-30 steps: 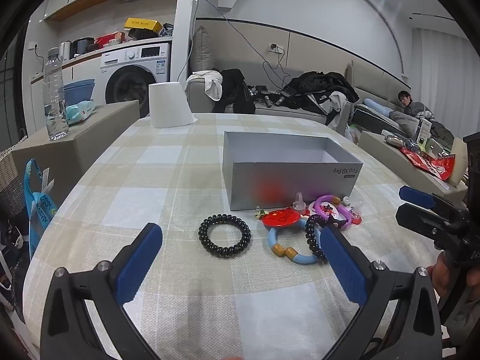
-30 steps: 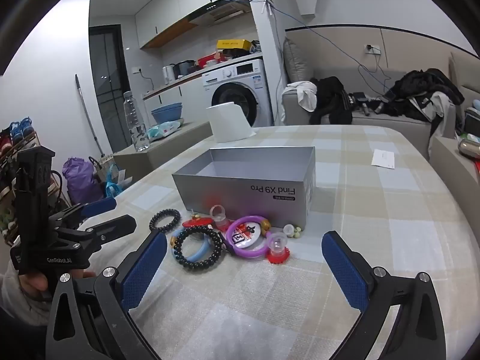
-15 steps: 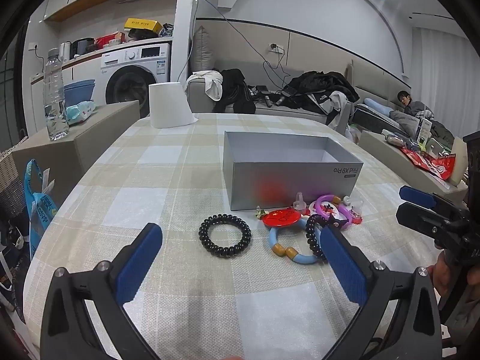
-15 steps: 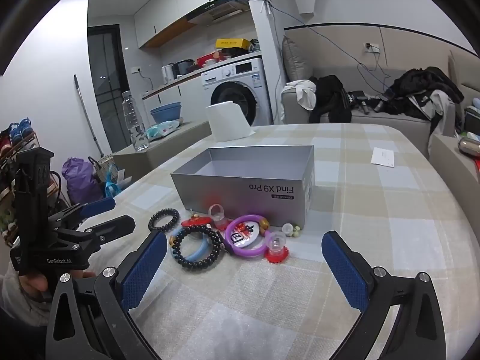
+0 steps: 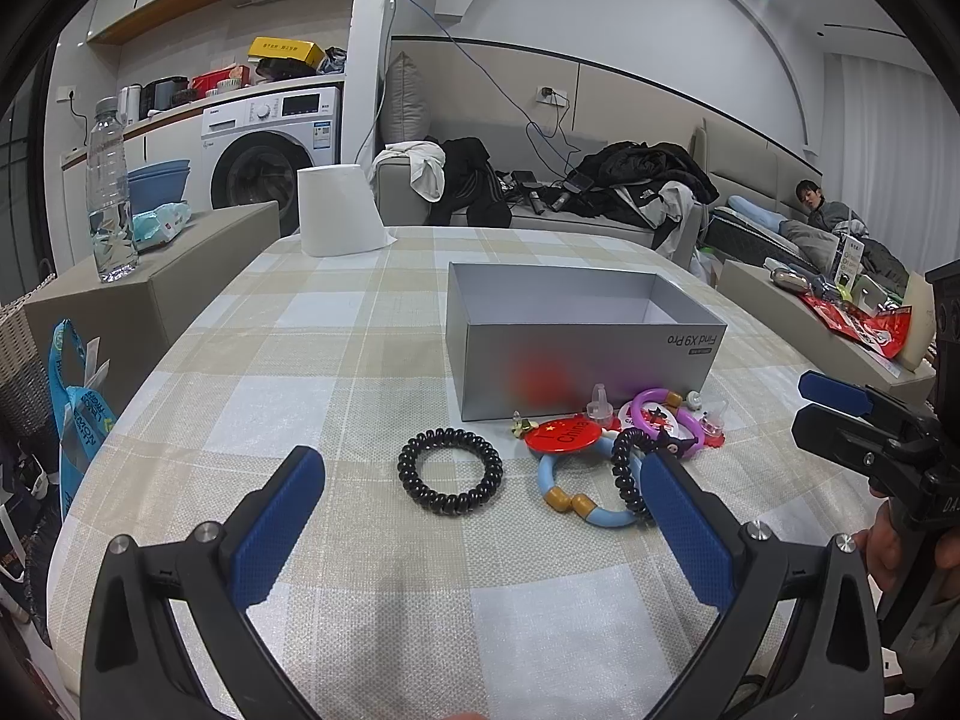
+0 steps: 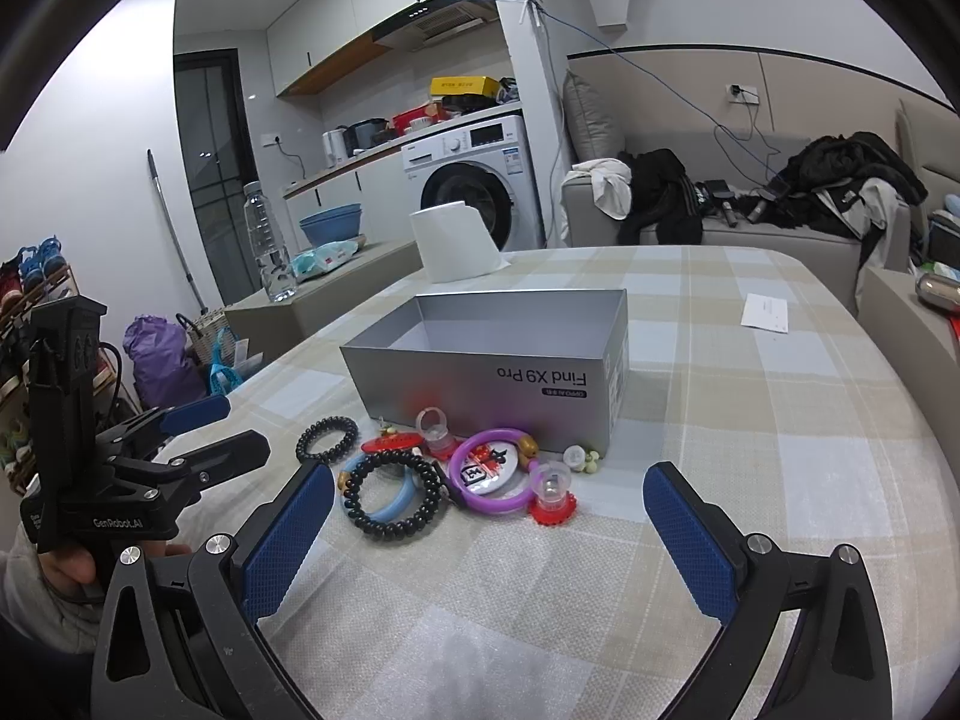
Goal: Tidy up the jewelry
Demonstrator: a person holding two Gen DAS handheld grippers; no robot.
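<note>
An open grey box [image 5: 576, 324] stands on the checked tablecloth; it also shows in the right wrist view [image 6: 498, 360]. In front of it lies a cluster of jewelry: a black coil band [image 5: 450, 471], a red round badge [image 5: 563, 433], a blue bangle [image 5: 591, 501], a second black coil band [image 6: 393, 501] and a purple ring [image 6: 495, 471]. My left gripper [image 5: 480, 516] is open and empty, just short of the black coil band. My right gripper [image 6: 489, 516] is open and empty, just short of the purple ring.
A white paper roll [image 5: 339, 219] stands at the table's far side. A paper slip [image 6: 765, 312] lies far right. A water bottle [image 5: 111, 192] stands on a side unit left of the table. A sofa with clothes [image 5: 630, 192] is behind.
</note>
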